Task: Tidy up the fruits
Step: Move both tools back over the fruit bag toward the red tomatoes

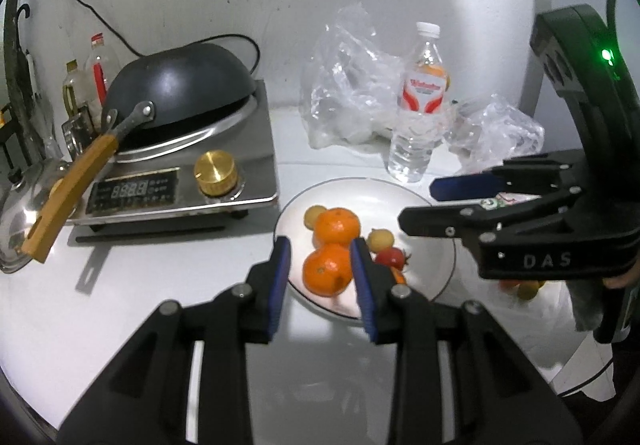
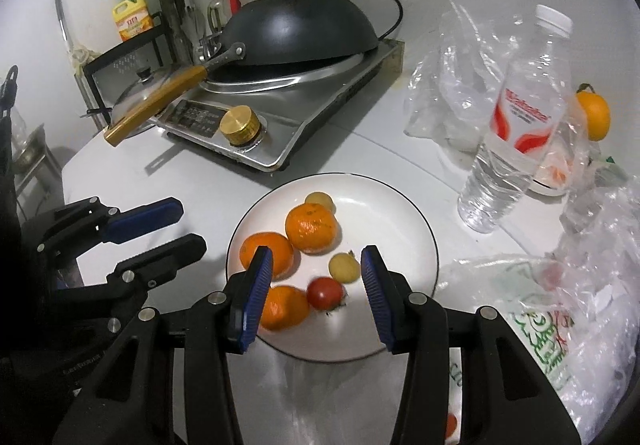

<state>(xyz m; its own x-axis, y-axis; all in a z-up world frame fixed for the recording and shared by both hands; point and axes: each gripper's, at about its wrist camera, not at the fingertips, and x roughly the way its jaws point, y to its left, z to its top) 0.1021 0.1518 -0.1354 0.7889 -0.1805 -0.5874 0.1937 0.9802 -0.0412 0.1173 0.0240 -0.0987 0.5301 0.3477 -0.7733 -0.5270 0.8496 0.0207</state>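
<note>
A white plate [image 2: 400, 213] [image 1: 400, 201] on the white counter holds three oranges [image 2: 311, 228], two small yellow fruits [image 2: 343, 266] and a small red tomato [image 2: 325, 292]. My right gripper [image 2: 316, 285] is open above the plate's near side, with nothing between its blue pads. My left gripper [image 1: 320, 285] is open over the plate's left edge, its pads either side of the nearest orange [image 1: 326, 272] as seen from above. Each gripper shows in the other's view: the left [image 2: 160, 229], the right [image 1: 444, 205]. Another orange [image 2: 596, 115] lies behind the water bottle.
An induction cooker [image 2: 304, 117] with an upturned black wok [image 2: 300, 29] stands at the back left. A water bottle [image 2: 508, 133] and crumpled clear plastic bags [image 2: 600, 265] are to the plate's right. More small fruit [image 1: 524, 287] lies in a bag. Oil bottles and a pot lid stand at far left.
</note>
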